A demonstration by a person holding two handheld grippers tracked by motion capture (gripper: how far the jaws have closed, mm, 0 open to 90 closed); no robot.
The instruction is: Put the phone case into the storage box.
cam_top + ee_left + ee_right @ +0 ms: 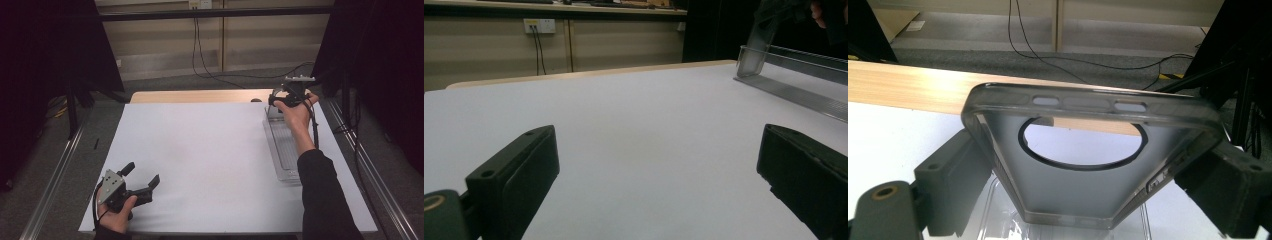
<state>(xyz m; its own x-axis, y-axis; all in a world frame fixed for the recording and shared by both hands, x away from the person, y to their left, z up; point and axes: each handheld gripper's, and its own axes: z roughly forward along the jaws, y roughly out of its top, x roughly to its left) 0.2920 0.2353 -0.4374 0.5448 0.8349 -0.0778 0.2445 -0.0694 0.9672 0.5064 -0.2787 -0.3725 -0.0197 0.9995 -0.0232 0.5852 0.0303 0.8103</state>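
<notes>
The right gripper holds a translucent grey phone case across its width, one of the fingers pressed on each long side, lifted above the far end of a clear plastic tray at the right edge of the desk. The case looks light, thin and flexible, probably somewhat slippery, so a hard squeeze would likely bow it inward; the stiffer rim beside the round camera cutout seems the safest place to grip. The left gripper rests near the desk's front left corner, its fingers spread wide and empty.
</notes>
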